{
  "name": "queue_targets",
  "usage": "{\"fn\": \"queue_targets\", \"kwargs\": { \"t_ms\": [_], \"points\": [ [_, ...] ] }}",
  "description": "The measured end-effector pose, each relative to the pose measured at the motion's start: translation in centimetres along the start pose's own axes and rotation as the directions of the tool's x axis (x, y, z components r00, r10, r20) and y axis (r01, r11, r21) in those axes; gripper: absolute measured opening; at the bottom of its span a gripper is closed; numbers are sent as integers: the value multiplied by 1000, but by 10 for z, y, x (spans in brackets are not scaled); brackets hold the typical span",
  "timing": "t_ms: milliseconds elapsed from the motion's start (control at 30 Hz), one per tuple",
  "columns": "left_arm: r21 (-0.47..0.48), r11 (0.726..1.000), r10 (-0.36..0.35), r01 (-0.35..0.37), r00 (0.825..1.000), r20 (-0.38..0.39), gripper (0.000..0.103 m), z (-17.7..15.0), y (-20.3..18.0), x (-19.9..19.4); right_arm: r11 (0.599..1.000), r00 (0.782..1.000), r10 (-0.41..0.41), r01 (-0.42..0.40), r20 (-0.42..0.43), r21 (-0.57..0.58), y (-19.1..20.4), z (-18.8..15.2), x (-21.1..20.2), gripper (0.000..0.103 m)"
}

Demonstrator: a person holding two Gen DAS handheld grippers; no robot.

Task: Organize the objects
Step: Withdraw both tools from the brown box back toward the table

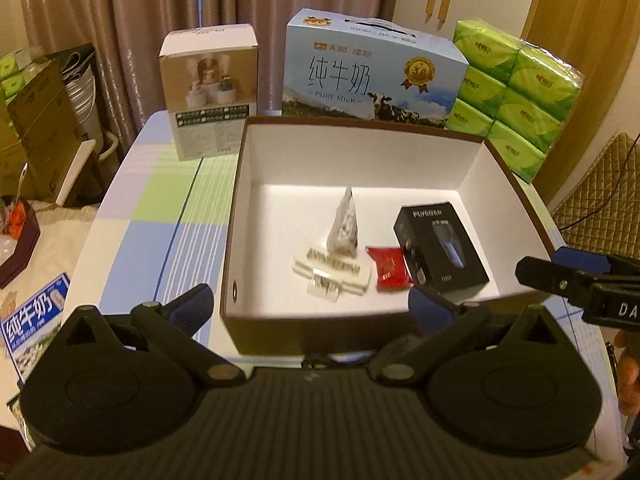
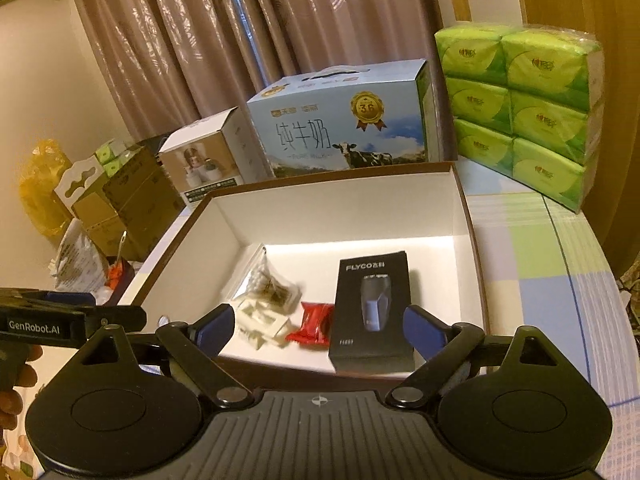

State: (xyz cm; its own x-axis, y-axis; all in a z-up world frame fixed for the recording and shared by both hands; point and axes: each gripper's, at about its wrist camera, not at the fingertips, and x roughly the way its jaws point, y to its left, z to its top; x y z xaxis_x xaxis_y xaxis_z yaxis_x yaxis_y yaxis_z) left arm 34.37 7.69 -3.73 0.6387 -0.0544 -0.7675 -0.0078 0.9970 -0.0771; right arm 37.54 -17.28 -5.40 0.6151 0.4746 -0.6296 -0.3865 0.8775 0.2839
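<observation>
An open storage box (image 1: 400, 168), brown outside and white inside, sits on the checked surface (image 1: 160, 200). Four items lie on its floor, toward the near side. A black shaver carton (image 1: 440, 250) lies flat at the right. Just left of it, apparently touching, is a small red packet (image 1: 390, 268). Left of that lies a white plastic piece (image 1: 332, 272); its outline is blurred, so its form cannot be confirmed. A clear pouch of small white beads (image 1: 344, 226) stands propped at the far edge of the white piece.

The left tongs (image 1: 310, 304) hover at the near wall of the box, spread wide and holding nothing. The right tongs (image 2: 320, 326) hang over the near right part of the box, likewise spread wide and empty, with the shaver carton and red packet showing between the blue pads (image 2: 424, 330).

Beyond the box, along the far edge of the surface, stand a small product carton (image 1: 210, 92) at the left, a blue milk case (image 1: 372, 76) in the middle, and a wrapped stack of green tissue packs (image 1: 516, 96) at the right.
</observation>
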Motion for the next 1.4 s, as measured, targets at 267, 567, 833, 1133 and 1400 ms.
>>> {"fn": "queue_targets", "kwargs": {
  "t_ms": [267, 567, 833, 1133, 1400],
  "points": [
    [-3, 999, 36, -36, 999, -13, 102, -34, -1, -23, 1000, 1000, 2, -2, -18, 10, 4, -26, -26, 89],
    [5, 998, 68, -68, 997, -45, 102, -68, 0, -39, 1000, 998, -16, 17, -67, 24, 0, -58, -48, 89],
    [16, 998, 54, -53, 997, -61, 102, -90, -5, -51, 999, 996, -28, 31, -85, 29, -2, -76, -64, 89],
    [18, 999, 44, -42, 995, -87, 101, -111, -6, -54, 999, 991, -42, 44, -128, 15, 0, -95, -73, 89],
    [6, 999, 51, -51, 991, -127, 101, -127, -1, -51, 998, 979, -52, 57, -198, 21, -1, -111, -69, 89]
  ]
}}
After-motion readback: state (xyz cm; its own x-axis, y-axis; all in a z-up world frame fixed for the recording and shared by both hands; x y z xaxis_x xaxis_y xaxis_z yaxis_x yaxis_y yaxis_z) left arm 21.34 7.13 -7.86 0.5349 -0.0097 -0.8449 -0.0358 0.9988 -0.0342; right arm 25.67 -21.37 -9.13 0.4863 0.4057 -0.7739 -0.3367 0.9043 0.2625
